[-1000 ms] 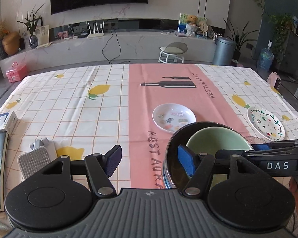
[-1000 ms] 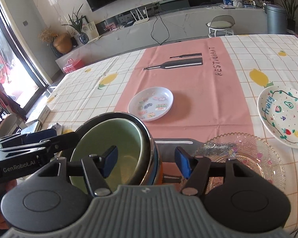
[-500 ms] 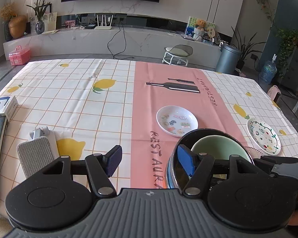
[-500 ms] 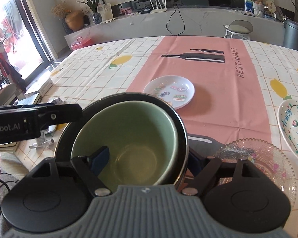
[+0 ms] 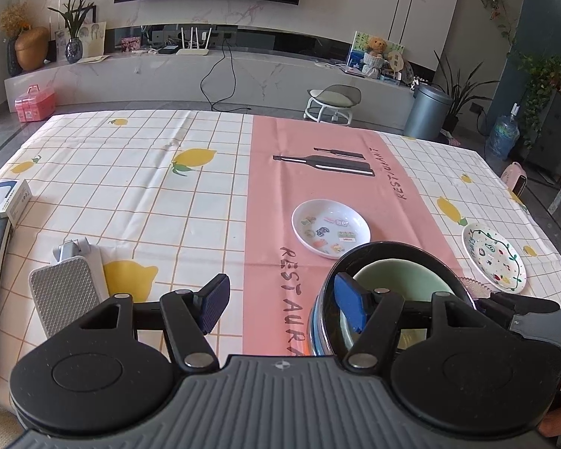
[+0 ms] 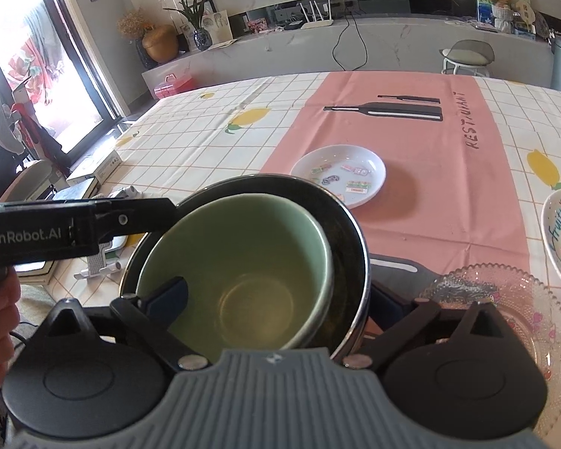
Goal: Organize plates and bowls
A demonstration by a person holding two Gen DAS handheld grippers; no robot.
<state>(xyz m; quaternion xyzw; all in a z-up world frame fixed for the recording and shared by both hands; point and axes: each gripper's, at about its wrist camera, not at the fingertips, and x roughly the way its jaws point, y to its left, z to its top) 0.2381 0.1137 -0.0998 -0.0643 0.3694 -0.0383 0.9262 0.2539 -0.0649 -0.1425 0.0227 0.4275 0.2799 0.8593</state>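
Note:
A green bowl sits nested inside a black metal-rimmed bowl at the table's near edge; the stack also shows in the left wrist view. My right gripper is open and straddles the stack, its left finger inside the green bowl and its right finger outside the black bowl's wall. My left gripper is open and empty just left of the stack, its right finger at the black bowl's rim. A small white sticker plate lies on the pink runner. A fruit-print plate and a clear glass plate lie to the right.
A grey mesh phone stand and a white box lie at the table's left edge. The checked lemon tablecloth covers the table. A stool and a bin stand beyond the far edge.
My right gripper has moved in over the bowl stack, from beside it to straddling its right wall. The left gripper has stayed open beside the stack.

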